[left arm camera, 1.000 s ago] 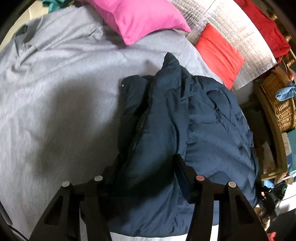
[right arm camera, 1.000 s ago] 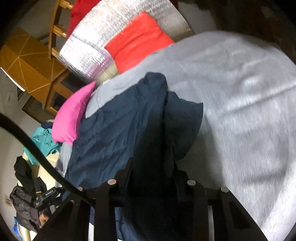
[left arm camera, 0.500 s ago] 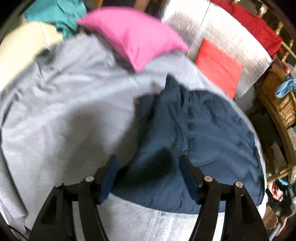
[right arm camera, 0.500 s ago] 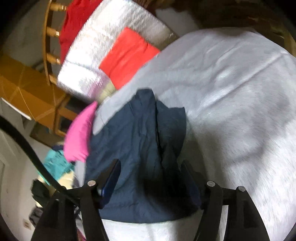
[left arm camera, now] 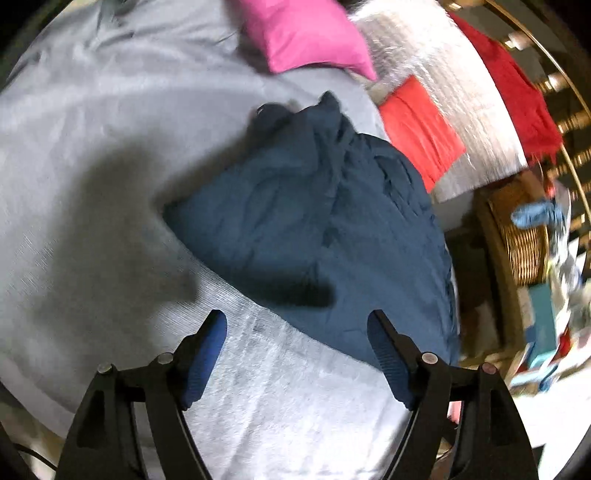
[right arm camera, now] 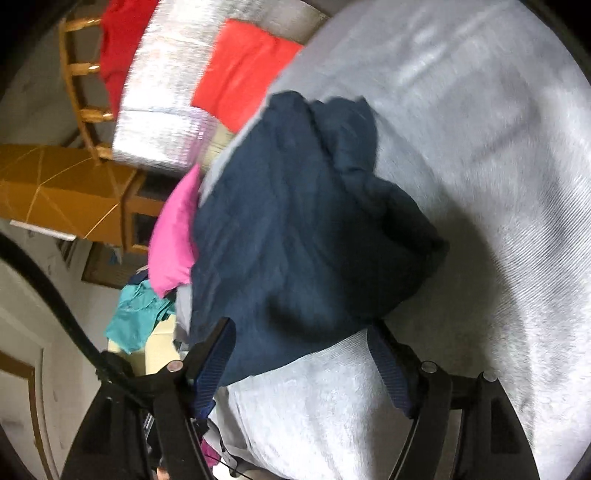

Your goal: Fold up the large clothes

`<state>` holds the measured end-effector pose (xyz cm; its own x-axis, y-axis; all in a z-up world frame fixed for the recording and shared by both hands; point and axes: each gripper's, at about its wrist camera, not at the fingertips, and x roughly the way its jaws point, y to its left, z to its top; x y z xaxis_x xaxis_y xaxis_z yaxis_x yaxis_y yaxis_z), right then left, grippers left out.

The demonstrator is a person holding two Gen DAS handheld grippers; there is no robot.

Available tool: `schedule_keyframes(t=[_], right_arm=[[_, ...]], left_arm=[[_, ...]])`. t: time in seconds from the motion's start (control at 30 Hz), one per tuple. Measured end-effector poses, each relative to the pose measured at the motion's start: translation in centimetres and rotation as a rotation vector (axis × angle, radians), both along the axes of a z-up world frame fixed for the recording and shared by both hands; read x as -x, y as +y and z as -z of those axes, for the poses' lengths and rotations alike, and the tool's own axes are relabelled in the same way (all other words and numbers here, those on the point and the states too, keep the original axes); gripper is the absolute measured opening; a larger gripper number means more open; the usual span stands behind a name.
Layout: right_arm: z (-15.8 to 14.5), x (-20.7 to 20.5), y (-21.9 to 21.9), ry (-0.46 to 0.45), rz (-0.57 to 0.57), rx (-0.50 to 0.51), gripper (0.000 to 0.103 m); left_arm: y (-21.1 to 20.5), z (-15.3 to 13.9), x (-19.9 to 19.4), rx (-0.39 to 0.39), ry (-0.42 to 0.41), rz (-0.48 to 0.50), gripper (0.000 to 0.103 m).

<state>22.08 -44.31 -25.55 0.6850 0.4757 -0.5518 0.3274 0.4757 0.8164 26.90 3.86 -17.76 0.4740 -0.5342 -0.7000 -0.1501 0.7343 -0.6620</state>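
Navy jacket (left arm camera: 314, 221) bunched in a rumpled heap on the grey bed (left arm camera: 92, 155), just beside the pink pillow (left arm camera: 306, 33) and red cushion (left arm camera: 421, 125). Left gripper (left arm camera: 295, 332) spread wide, hovering over bare sheet near the jacket's hem, gripping nothing. Right gripper (right arm camera: 301, 354) likewise spread, jacket's lower edge between its fingers, contact unclear. Wicker basket (left arm camera: 524, 243) off the bed beyond the jacket.

Black left tongs (left arm camera: 295, 343) and right tongs (right arm camera: 301, 354), blue ribbed pads, silver screws.
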Motion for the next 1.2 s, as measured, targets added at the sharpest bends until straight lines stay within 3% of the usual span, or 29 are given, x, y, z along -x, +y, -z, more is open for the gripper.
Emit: schedule_keyframes(t=[0.17, 0.3, 0.37, 0.4, 0.43, 0.53, 0.6, 0.67, 0.73, 0.8, 0.87, 1.07, 1.2], right_arm=[[2.6, -2.2, -0.3, 0.040, 0.082, -0.058, 0.076], [3.0, -2.9, -0.7, -0.025, 0.136, -0.105, 0.075], [2.4, -3.4, -0.3, -0.031, 0.140, -0.034, 0.055], [1.8, -3.6, -0.1, -0.034, 0.143, 0.023, 0.051], [1.1, -3.7, 0.1, -0.054, 0.147, 0.052, 0.045], [-1.5, -3.9, 0.9, -0.150, 0.152, 0.164, 0.044], [-1.1, -4.6, 1.2, -0.105, 0.141, 0.208, 0.044], [0.8, -4.8, 0.8, -0.007, 0.142, 0.153, 0.047], [1.2, -4.5, 0.4, -0.009, 0.148, 0.085, 0.047], [0.5, -4.1, 0.4, -0.017, 0.141, 0.089, 0.057], [0.2, -3.7, 0.5, -0.029, 0.129, 0.079, 0.075], [0.3, -2.1, 0.8, -0.048, 0.091, -0.004, 0.079], [1.1, -2.9, 2.4, -0.054, 0.042, -0.066, 0.080]], left_arm=[[0.0, 1.2, -1.9, 0.063, 0.040, -0.085, 0.080], [0.3, 2.0, -3.2, 0.128, 0.037, -0.145, 0.079], [0.2, 1.9, -3.6, 0.133, 0.012, -0.157, 0.072], [0.2, 1.6, -3.7, 0.123, -0.002, -0.157, 0.059], [0.0, 1.2, -3.8, 0.110, -0.021, -0.152, 0.055], [-0.6, 0.6, -4.0, 0.073, -0.055, -0.123, 0.055], [-1.1, 1.2, -4.5, 0.049, -0.023, -0.114, 0.055], [-0.6, 2.1, -4.1, 0.045, 0.021, -0.111, 0.063], [-0.3, 2.4, -3.8, 0.051, 0.052, -0.129, 0.071], [-0.1, 2.1, -3.2, 0.051, 0.056, -0.130, 0.074], [-0.2, 1.6, -2.4, 0.060, 0.038, -0.121, 0.077], [-1.8, 0.6, -1.0, 0.077, -0.026, -0.090, 0.082], [-3.5, 1.4, -1.4, 0.138, 0.007, -0.061, 0.084]])
